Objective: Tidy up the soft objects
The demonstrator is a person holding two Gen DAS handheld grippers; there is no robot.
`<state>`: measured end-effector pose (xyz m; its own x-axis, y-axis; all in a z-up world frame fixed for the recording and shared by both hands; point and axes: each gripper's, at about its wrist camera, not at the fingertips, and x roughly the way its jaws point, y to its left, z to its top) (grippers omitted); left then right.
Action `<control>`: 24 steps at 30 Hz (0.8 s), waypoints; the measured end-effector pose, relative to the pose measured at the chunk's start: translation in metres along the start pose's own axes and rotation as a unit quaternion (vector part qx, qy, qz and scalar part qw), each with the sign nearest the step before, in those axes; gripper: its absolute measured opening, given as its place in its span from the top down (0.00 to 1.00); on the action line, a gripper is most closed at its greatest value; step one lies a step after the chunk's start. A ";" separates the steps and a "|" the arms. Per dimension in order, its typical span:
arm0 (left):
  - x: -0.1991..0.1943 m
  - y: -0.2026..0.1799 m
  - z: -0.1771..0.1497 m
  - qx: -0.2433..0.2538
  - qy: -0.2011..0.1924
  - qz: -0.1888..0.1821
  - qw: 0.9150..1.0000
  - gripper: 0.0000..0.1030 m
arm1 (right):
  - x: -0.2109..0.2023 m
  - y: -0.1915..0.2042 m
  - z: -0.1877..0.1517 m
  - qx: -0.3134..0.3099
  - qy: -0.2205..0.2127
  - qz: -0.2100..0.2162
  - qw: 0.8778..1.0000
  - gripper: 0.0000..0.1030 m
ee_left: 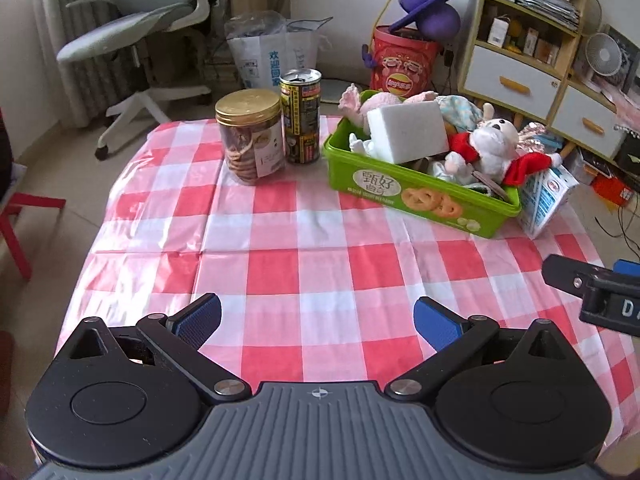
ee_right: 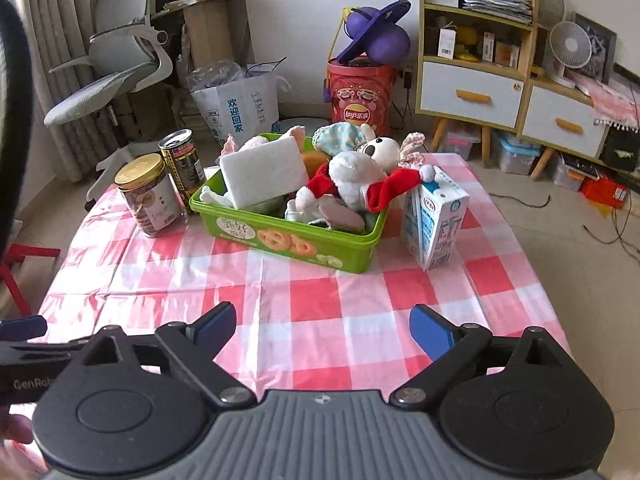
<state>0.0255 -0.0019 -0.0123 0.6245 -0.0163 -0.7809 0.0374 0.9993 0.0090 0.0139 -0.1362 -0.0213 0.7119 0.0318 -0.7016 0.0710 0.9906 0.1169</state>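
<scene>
Both the left gripper (ee_left: 317, 322) and right gripper (ee_right: 322, 330) hover spread wide and empty, since the soft toys already fill the green plastic cookie box (ee_right: 280, 236) at twelve o'clock

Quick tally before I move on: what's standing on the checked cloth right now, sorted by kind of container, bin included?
Jars: 1, the gold-lidded cookie jar
Cans: 1, the dark drink can
Cartons: 1, the blue-and-white milk carton
Bins: 1, the green bin, piled with soft things such as the white sponge block and the plush dog
Total: 4
</scene>
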 end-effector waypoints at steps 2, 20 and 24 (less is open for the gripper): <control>-0.001 0.001 0.000 -0.002 -0.002 -0.001 1.000 0.05 | 0.001 -0.001 0.000 0.005 0.003 0.005 1.000 0.19; -0.003 0.008 0.002 -0.015 -0.002 0.011 1.000 0.05 | 0.011 0.000 -0.002 0.027 0.027 0.003 0.999 0.19; -0.004 0.009 0.002 -0.016 -0.002 0.012 1.000 0.05 | 0.009 0.000 -0.002 0.030 0.028 0.008 0.999 0.19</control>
<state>0.0252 0.0072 -0.0080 0.6281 0.0081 -0.7781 -0.0025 1.0000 0.0084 0.0193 -0.1354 -0.0288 0.6725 0.0566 -0.7379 0.1032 0.9802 0.1692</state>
